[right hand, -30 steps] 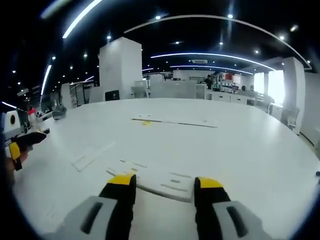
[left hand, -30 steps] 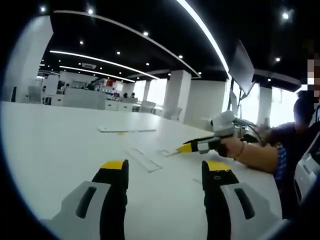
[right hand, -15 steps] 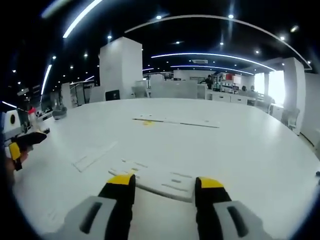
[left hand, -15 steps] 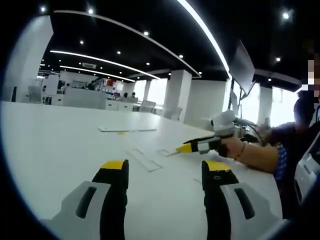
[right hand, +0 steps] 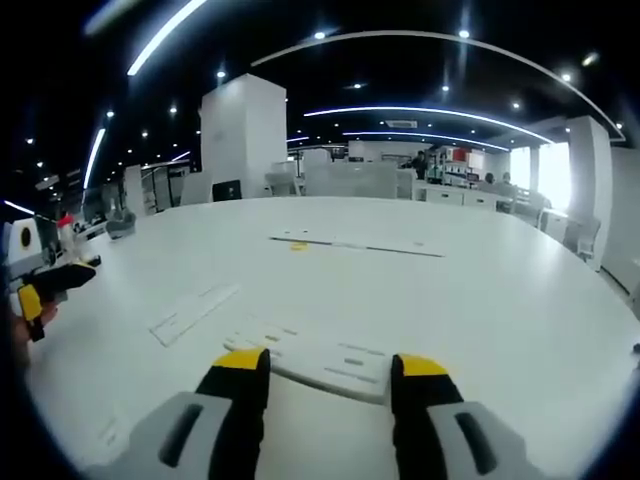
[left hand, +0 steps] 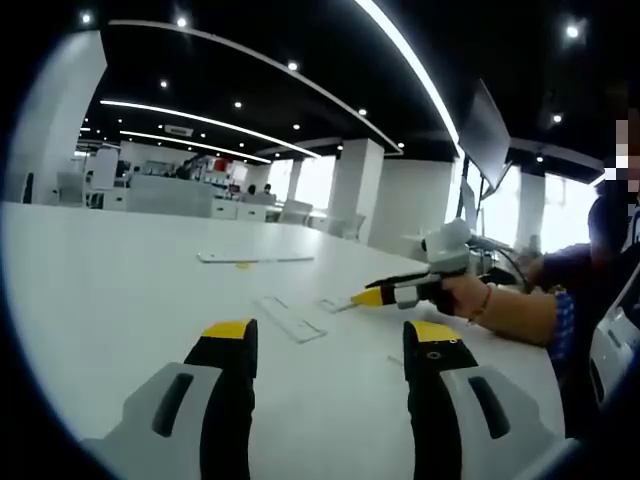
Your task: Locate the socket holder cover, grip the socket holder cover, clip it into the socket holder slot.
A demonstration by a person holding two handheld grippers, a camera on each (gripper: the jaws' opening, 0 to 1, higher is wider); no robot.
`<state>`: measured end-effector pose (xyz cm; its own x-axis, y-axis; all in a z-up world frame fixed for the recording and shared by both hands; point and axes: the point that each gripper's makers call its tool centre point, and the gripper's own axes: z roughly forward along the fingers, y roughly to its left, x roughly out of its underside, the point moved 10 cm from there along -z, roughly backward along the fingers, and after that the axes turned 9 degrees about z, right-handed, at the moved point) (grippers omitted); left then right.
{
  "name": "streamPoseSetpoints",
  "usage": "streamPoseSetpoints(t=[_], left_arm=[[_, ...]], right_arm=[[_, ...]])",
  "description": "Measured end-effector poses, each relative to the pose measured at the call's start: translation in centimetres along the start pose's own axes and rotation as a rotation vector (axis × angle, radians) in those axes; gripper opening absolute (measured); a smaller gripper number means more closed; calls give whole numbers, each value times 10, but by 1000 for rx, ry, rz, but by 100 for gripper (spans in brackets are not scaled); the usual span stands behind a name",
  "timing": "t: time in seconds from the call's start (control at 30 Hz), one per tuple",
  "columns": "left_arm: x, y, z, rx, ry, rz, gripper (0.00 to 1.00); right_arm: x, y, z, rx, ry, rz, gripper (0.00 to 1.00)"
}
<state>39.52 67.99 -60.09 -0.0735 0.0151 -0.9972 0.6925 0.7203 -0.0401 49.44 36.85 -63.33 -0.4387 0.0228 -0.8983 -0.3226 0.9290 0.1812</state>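
So far nothing is gripped — the right gripper point(right hand: 329, 366) hovers wide open just short of what looks like the flat white cover point(right hand: 318, 357) on the table point(right hand: 500, 290), the left gripper point(left hand: 328, 340) equally wide and empty — clipping remains.

The table point(right hand: 520, 300) is plain white; the flat socket holder parts point(right hand: 320, 358) lying on it are white too, barely set off from the surface; a small yellow mark point(right hand: 298, 246) sits by the far white strip point(right hand: 360, 245). Both the left gripper point(left hand: 325, 345) and the right gripper point(right hand: 328, 375) have black jaws with yellow tips and grey bodies; the ceiling point(left hand: 300, 40) is black with white light lines.
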Motion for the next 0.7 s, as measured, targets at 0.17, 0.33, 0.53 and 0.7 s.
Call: streamPoseSetpoints(t=[0.17,0.33,0.53,0.7], left_arm=[[0,0,0,-1,3,1,59],[0,0,0,-2,4,1,59],[0,0,0,-1,6,2,59],[0,-1,-1,-2,6,2,59]], right_arm=[[0,3,1,-5,0,-3,51],[0,4,1,-4,-1,-3,51],[1,8,1,-19,10,-26,51],[1,7,1,-17,11,-20,50]])
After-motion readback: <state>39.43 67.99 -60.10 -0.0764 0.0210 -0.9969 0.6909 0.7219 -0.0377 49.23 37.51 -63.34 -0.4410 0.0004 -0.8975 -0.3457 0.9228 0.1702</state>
